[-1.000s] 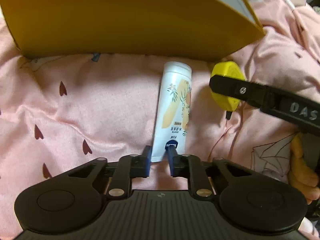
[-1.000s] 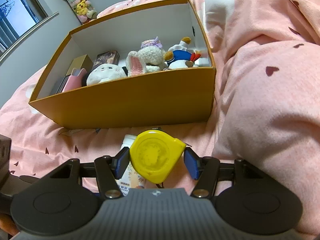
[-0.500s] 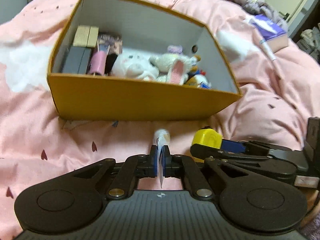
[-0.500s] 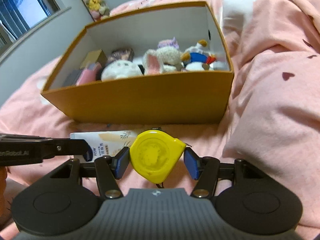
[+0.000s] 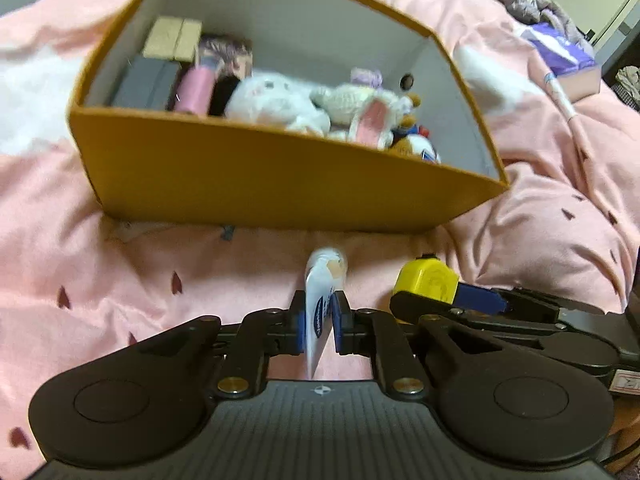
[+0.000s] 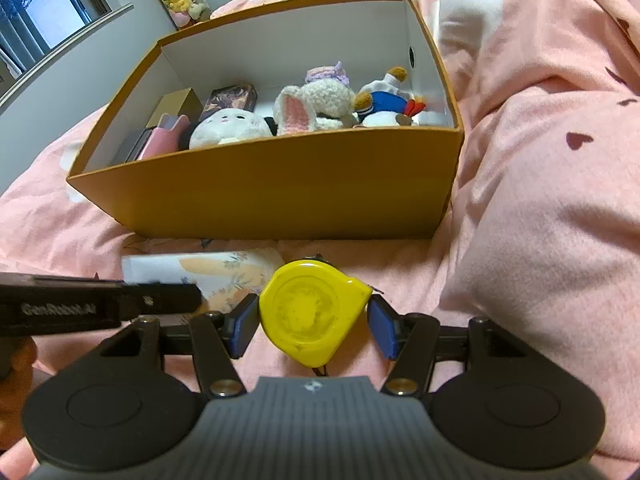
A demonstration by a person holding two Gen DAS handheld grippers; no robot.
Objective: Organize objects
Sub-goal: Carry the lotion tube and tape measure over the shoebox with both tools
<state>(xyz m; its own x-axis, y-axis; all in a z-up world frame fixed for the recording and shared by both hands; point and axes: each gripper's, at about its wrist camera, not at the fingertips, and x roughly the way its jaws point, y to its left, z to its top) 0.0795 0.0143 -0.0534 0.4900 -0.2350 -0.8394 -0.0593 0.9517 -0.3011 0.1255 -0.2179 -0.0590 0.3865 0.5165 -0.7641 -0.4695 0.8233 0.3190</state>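
Gripping the crimped tail of the white tube (image 5: 325, 280), the left hand-held gripper (image 5: 320, 326) has its blue pads on the flat end, likely because that thin seam is the easiest part to pinch; its jaws are opening slightly, with the tube between them. The tube points cap-first toward the orange box (image 5: 256, 176), raised off the pink bedding (image 5: 100, 280), which suits carrying it over the near wall. Just beside it, the right hand-held gripper (image 6: 312, 322) clamps the yellow tape measure (image 6: 310, 314) across its round body, jaws about half spread. Both items sit short of the box, which already holds plush toys (image 6: 312, 108) and small cartons (image 5: 172, 40) on the left.
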